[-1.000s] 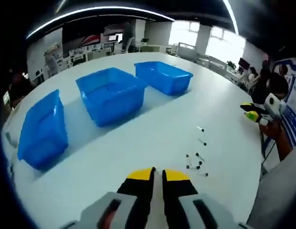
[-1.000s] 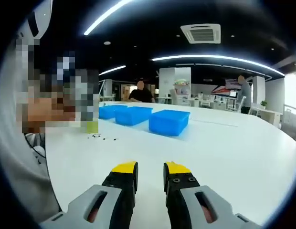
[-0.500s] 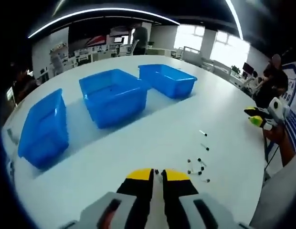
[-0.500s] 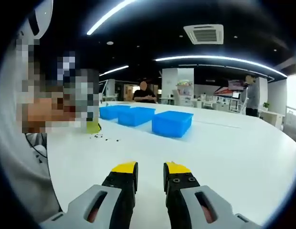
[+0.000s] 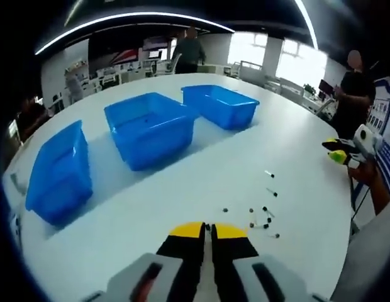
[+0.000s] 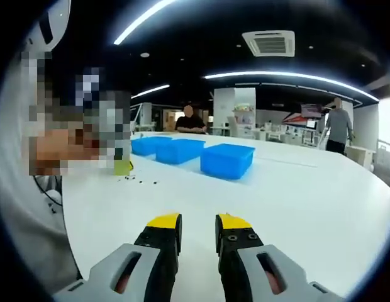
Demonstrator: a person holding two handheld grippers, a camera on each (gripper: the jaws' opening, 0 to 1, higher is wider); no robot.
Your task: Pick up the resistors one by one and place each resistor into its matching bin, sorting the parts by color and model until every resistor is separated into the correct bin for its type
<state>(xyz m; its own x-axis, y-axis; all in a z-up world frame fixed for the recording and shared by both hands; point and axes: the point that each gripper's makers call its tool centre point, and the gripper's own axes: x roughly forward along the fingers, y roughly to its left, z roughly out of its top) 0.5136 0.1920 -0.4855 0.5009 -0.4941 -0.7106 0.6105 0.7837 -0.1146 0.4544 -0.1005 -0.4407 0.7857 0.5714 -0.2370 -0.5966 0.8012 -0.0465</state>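
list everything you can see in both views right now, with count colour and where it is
bins: three, blue, in a row across the far part of the table
resistors: a loose scatter of small dark and pale pieces, count unclear, on the table ahead of the left gripper, a little to its right
table: one, white, large and rounded
bystanders: several, in dark clothes, in the room beyond the table
ceiling air vent: one, white, overhead in the right gripper view
left gripper: yellow tips, jaws nearly together, above the table
right gripper: yellow tips, jaws apart, empty, over bare table

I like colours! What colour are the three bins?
The bins are blue, clearest in the left gripper view.
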